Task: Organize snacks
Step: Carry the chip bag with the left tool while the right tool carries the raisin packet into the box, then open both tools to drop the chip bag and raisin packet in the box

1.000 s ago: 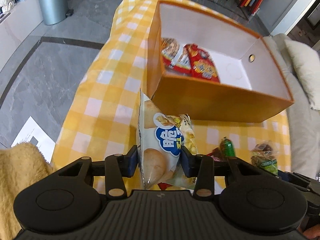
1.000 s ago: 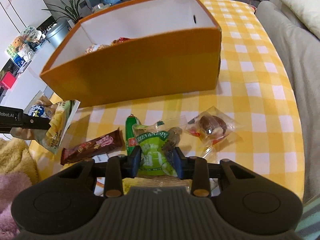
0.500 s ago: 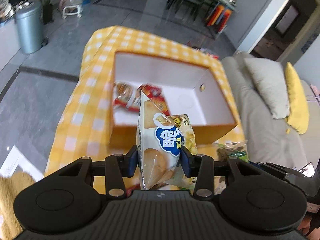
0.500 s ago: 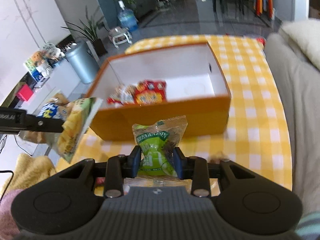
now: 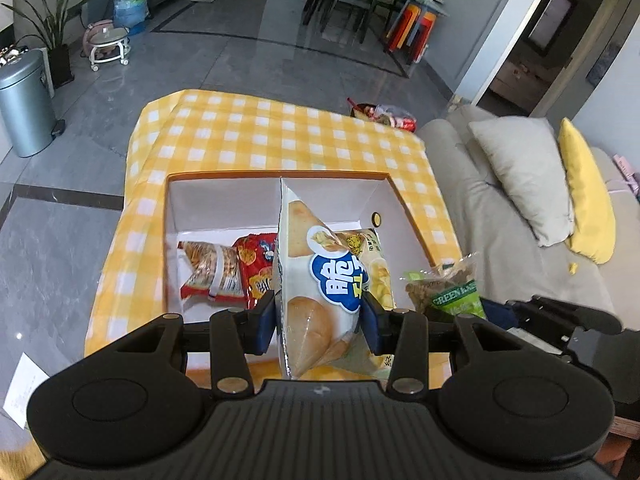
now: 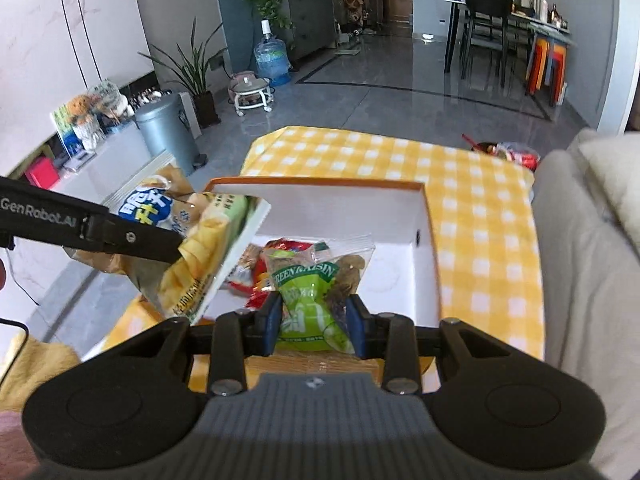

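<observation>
Potato chip bag (image 5: 320,280), white with a blue logo, pinched upright between the blue pads of the left hand-held gripper (image 5: 318,320), held over the near part of the orange box (image 5: 276,178) with white inside. In the left wrist view: two red snack packs (image 5: 228,270) lying on the box floor at its left end; yellow checked cloth on the bench (image 5: 260,132); at right, the green raisin bag (image 5: 448,286) partly seen, with the other tool's black frame behind it; beyond, a grey sofa with a yellow cushion (image 5: 586,204).

In the right wrist view: green raisin bag (image 6: 314,300) squeezed by the right hand-held gripper (image 6: 314,330), above the box's near edge (image 6: 320,182); chip bag (image 6: 192,248) seen side-on at left, tilted, clamped by a black finger (image 6: 120,234) marked with lettering; red packs (image 6: 260,272) mostly hidden behind both bags; grey bin (image 6: 168,128) on the floor, only its edge visible from the left.
</observation>
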The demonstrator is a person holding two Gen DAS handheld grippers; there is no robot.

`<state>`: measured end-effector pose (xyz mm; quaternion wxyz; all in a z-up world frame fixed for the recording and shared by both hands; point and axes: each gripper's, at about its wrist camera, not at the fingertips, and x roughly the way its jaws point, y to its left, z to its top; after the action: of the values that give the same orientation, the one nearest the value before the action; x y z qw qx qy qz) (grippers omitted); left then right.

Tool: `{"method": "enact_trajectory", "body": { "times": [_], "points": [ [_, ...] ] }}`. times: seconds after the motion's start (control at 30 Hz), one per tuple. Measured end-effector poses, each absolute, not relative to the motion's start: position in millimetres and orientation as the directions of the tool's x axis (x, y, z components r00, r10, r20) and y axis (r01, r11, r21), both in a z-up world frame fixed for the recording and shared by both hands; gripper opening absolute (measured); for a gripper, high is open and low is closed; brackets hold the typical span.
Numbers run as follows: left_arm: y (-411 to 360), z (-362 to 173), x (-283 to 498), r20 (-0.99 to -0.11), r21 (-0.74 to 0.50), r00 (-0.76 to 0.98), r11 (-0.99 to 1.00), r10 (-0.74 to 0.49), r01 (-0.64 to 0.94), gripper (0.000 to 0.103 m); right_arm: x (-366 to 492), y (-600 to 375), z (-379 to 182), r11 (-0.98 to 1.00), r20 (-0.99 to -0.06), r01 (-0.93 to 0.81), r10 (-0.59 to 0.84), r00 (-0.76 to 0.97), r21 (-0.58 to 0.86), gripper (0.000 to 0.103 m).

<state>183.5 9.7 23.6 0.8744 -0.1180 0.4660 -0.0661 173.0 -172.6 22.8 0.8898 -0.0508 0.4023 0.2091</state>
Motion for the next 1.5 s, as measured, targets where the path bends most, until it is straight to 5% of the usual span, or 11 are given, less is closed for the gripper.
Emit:
{"method": "enact_trajectory", "body": {
  "times": [0.73,1.5],
  "points": [
    [-16,-59,301,-0.91,-0.054,0.407,0.997,-0.073,0.056,0.049,284,-123,-56,0.813,-0.846,-0.552,0.154,0.51,-0.184,0.032],
    [3,-102,336,-0.948,-0.123,0.299,0.992,-0.112,-0.021,0.05,327,-101,-96,0.725,-0.866,-0.622,0.069,0.495,-0.297,0.032]
  ]
}}
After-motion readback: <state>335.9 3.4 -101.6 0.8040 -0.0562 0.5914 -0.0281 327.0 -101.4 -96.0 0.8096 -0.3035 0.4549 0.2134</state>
